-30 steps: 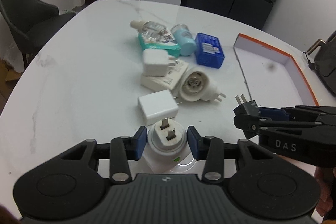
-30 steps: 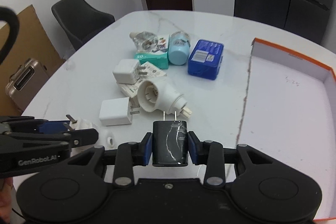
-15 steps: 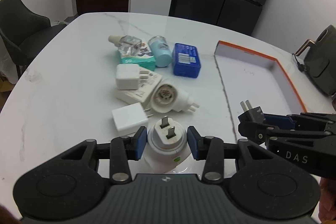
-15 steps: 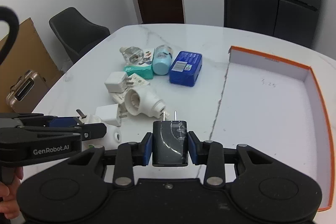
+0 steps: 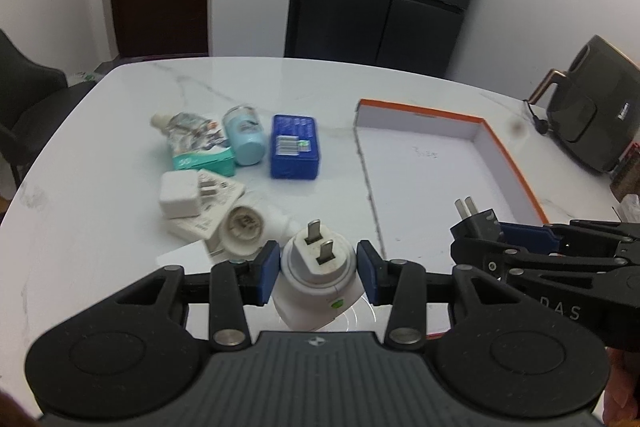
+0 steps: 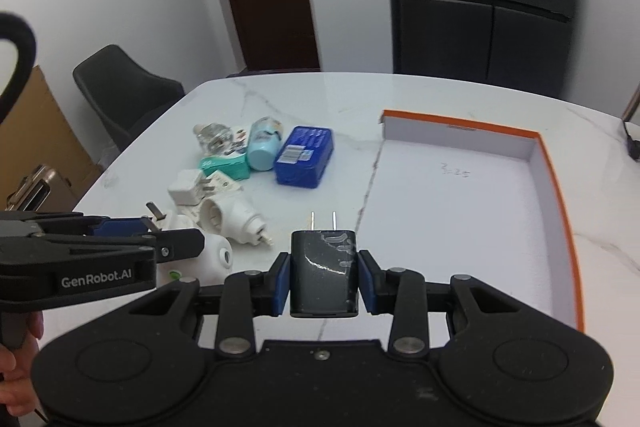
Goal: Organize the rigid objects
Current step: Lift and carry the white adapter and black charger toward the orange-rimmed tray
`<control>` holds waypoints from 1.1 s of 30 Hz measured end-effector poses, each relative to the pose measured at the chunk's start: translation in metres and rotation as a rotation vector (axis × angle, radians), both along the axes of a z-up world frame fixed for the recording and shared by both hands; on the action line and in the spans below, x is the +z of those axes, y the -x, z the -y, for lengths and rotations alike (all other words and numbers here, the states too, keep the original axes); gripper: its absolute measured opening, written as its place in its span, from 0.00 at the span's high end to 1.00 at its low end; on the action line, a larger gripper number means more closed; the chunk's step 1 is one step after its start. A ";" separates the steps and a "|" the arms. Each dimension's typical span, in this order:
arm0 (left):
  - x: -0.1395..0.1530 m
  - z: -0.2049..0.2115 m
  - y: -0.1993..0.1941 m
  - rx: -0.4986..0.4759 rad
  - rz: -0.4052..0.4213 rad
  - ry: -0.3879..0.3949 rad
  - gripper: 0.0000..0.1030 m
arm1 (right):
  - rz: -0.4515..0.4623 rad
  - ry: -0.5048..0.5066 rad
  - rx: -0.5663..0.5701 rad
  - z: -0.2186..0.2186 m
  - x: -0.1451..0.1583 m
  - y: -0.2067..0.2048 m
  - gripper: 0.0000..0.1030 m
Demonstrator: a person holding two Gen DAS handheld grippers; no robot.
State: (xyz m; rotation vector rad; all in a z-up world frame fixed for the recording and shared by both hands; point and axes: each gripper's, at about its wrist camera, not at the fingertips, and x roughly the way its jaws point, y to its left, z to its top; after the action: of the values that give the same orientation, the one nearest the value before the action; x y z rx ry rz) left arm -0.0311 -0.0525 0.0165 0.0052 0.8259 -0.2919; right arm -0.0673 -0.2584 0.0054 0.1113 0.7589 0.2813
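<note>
Two chargers picked up, nothing in the tray yet

Left gripper [image 5: 318,265] is clamped on a round white two-prong plug adapter [image 5: 316,277], right gripper [image 6: 323,277] clamped on a dark grey boxy wall charger [image 6: 323,273], both held above the white marble table [image 5: 120,155]. The shallow white tray with orange rim [image 6: 556,195] looks totally bare, and the blue flat case [image 5: 295,146], pale blue jar [image 5: 245,135], teal carton [image 5: 202,157] and white square charger [image 5: 179,195] are sitting in a pile left of it, so I'd say barely started

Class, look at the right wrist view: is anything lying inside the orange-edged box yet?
No. The orange-edged box shows only its bare white floor; the black charger sits clamped in the right gripper.
</note>
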 end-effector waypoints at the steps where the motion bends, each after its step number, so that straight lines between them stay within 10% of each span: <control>1: 0.001 0.003 0.000 -0.005 0.000 0.000 0.59 | 0.002 0.001 -0.009 0.004 0.001 0.001 0.58; 33: 0.011 0.081 -0.002 -0.135 0.033 0.000 0.59 | -0.014 -0.012 -0.170 0.080 0.007 0.019 0.58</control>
State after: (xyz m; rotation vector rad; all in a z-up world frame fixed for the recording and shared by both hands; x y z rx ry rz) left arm -0.0291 -0.1333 0.0272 0.0656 0.7946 -0.4178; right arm -0.0865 -0.3381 0.0123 0.1883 0.7569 0.1233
